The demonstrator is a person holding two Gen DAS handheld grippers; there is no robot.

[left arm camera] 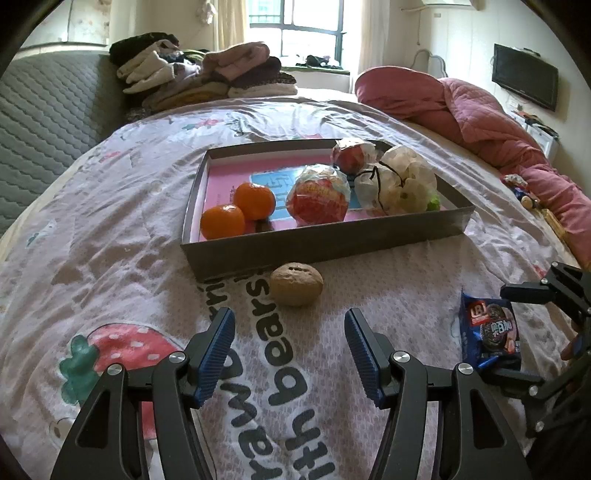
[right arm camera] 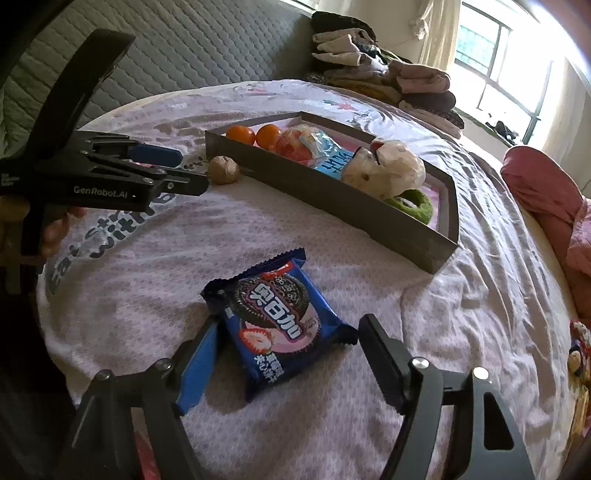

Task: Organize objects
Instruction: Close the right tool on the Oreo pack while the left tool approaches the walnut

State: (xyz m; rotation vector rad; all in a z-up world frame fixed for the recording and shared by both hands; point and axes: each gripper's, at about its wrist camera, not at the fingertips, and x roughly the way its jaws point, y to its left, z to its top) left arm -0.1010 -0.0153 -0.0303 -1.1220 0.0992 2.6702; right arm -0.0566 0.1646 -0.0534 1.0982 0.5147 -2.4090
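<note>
Folded clothes (left arm camera: 207, 74), pink quilt (left arm camera: 480, 114), perhaps a television (left arm camera: 524, 75).

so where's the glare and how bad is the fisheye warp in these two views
Left wrist view: window overexposed, bed bulges, corners black. Right wrist view: window blown out at upper right, box walls bend, cookie packet sharp.

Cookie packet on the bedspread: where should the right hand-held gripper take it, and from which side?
Grip the cookie packet across its two long sides, from above. It lies flat between the open right hand-held gripper fingers, crimped ends pointing away and back.
</note>
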